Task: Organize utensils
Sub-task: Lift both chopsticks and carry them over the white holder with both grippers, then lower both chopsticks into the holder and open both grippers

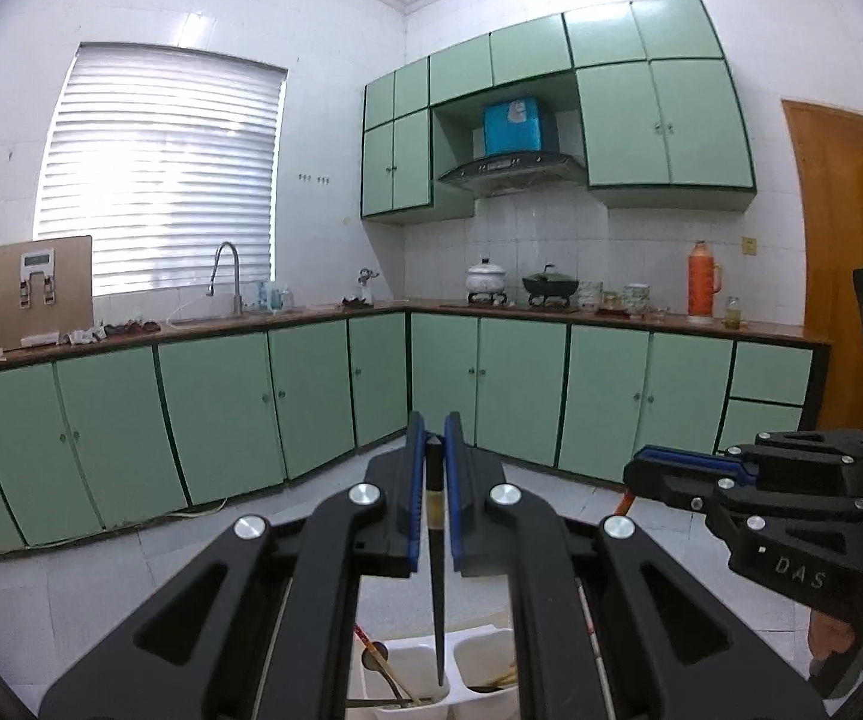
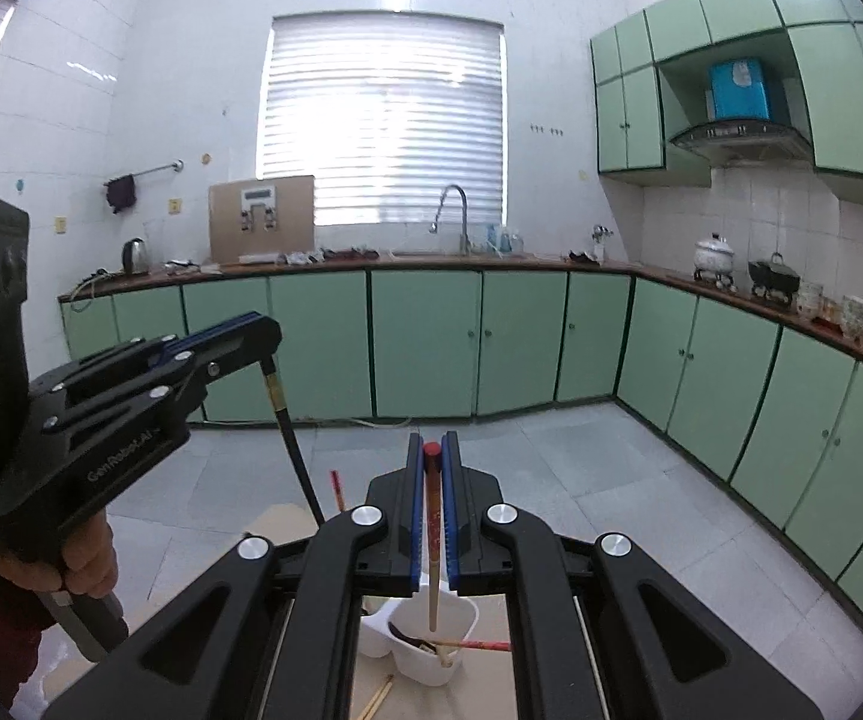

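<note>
My left gripper (image 1: 434, 426) is shut on a black chopstick (image 1: 437, 588) that hangs point down over the white divided utensil holder (image 1: 413, 678). From the right wrist view the same gripper (image 2: 251, 330) shows at left with the black chopstick (image 2: 293, 444) slanting down. My right gripper (image 2: 431, 444) is shut on a red-topped wooden chopstick (image 2: 432, 564) held above the holder (image 2: 467, 612), which has a spoon and several sticks in it. The right gripper (image 1: 641, 468) also shows in the left wrist view.
The holder stands on a cardboard sheet (image 2: 491, 690) with loose chopsticks (image 2: 377, 699) on it. A red stick (image 2: 337, 489) stands behind. Green cabinets (image 2: 425, 342) run along the far and right walls, with a tiled floor (image 2: 581, 468) between.
</note>
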Available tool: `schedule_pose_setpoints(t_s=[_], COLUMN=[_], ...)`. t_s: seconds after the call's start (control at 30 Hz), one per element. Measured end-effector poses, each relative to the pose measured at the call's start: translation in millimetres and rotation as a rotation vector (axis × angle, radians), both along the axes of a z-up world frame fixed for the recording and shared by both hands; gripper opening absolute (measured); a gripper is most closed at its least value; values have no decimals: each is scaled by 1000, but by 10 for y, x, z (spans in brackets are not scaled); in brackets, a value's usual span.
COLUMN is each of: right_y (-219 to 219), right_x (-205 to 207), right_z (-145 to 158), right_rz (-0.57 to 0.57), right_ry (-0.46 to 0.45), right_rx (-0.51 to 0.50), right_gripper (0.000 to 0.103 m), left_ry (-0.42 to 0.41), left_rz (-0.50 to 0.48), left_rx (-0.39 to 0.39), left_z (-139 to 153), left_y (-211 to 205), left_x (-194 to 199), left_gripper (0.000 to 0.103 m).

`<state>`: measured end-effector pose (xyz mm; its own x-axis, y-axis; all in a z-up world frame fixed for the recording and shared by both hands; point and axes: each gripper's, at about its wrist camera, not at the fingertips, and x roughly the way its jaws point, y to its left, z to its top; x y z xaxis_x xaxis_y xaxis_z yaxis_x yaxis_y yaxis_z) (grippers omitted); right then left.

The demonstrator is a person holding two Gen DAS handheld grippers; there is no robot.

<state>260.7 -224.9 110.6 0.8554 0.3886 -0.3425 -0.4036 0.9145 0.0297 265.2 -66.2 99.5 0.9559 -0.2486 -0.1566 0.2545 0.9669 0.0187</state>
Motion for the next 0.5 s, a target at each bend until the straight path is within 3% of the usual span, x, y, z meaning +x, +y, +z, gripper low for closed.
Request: schedule_pose_setpoints(t_s=[0.2, 0.5], right_y=[25, 86], right_x=[224, 361], right_z=[-360, -772], right_rz=[-21, -26], right_ry=[49, 142], right_rx=[-3, -32], right_gripper=[6, 6], left_ry=[102, 253], left_rz=[29, 46], left_rx=[19, 36], left_z=[-482, -974], left_y=[2, 228], left_x=[331, 613], left_gripper=[6, 7])
